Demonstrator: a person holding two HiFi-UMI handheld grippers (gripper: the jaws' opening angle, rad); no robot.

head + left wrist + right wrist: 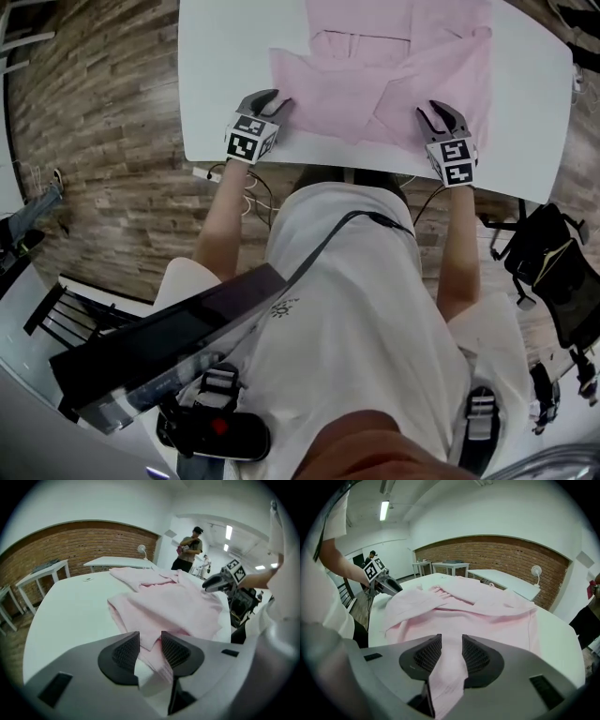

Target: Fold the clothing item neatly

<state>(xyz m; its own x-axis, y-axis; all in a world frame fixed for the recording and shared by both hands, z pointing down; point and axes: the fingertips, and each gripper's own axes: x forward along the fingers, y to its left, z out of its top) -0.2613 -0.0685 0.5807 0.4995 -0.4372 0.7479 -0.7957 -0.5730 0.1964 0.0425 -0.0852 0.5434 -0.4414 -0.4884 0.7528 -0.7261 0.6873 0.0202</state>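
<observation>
**A:** Start at the left. Where is the left hand-held gripper [275, 101], and why there?

**B:** It is at the table's [220, 66] near edge, toward the near-left corner, and it points down at the near-left corner of the pink garment [323, 89]. Its jaws stand apart. A tip of cloth lies in the gap, but the pads don't pinch it, so I call it released. My guess is that it sits on that corner because a fold needs a corner to lift.

**A:** And the garment itself?

**B:** It lies spread across the middle of the table. Its hem runs close along the near edge and its body reaches toward the far edge. A folded-in layer [427, 84] lies over its right half, so the folding looks partly done.

**A:** What about the right side?

**B:** The right hand-held gripper [439, 114] is over the garment's near-right part, just inside the near edge, and it also points down. Its jaws are parted about as much. Cloth runs through the gap, but I see no clamp on it, so I'd say it has let go too. With one gripper at each near corner, the hem could be raised evenly.

**A:** Is there room to work?

**B:** There is a wide bare strip along the table's left edge and a narrower one along the right edge. The far half is taken up by cloth only, so a fold away from the person looks unobstructed. The near edge is the tight spot, because the hem lies almost on it and could slip over.
</observation>
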